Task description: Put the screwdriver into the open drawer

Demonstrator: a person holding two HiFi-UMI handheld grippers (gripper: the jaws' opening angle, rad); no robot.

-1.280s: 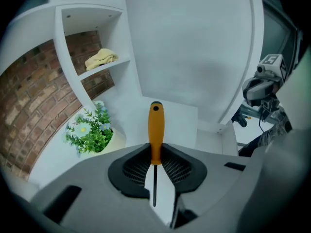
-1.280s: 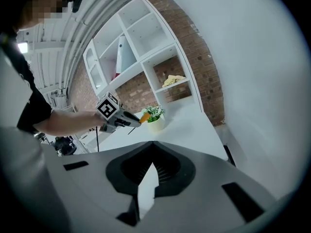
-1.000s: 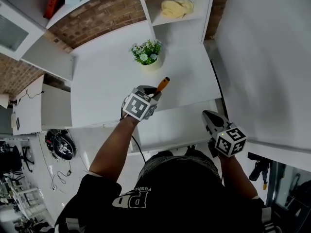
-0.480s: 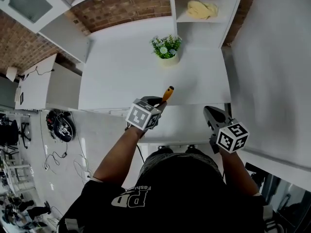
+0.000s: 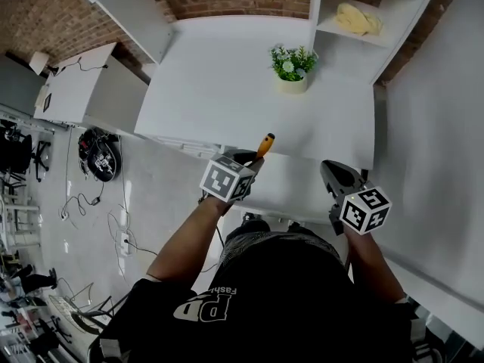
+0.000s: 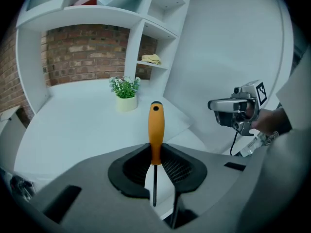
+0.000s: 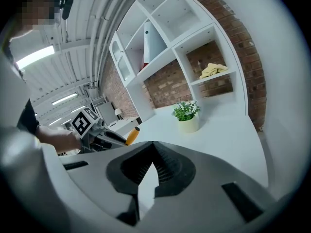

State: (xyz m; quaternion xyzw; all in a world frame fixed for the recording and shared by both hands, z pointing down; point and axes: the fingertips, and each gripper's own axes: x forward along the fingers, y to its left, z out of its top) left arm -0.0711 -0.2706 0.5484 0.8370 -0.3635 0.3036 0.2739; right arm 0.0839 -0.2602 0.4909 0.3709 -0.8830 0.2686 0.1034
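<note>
The orange-handled screwdriver with a thin dark shaft [image 6: 156, 130] is clamped in the left gripper [image 6: 156, 152]. The jaws pinch it where handle meets shaft. The handle sticks out far past the jaw tips and the shaft runs back between the jaws. In the head view the tool sits over the near edge of the white bench [image 5: 227, 74], off the surface.

Just right of it, between the two grippers, a flat white panel [image 5: 296, 191] juts out from the bench front toward the person. This is probably the open drawer, though its inside cannot be made out.

The right gripper [image 7: 153, 147] hovers at the panel's right end. Its jaw tips are drawn together with nothing between them.

Farther back on the bench stands a small green plant in a pale pot [image 5: 292, 68]. A crumpled yellow cloth [image 5: 357, 19] lies on a white shelf [image 5: 344, 32] at the far right.

The step in hand appears to be the carry: the tool is grasped and lifted but not yet delivered. The next move likely calls for bringing the left gripper right and nearer, over the drawer's opening. It should then lower until the screwdriver lies low inside, and only then ease the jaws apart.
</note>
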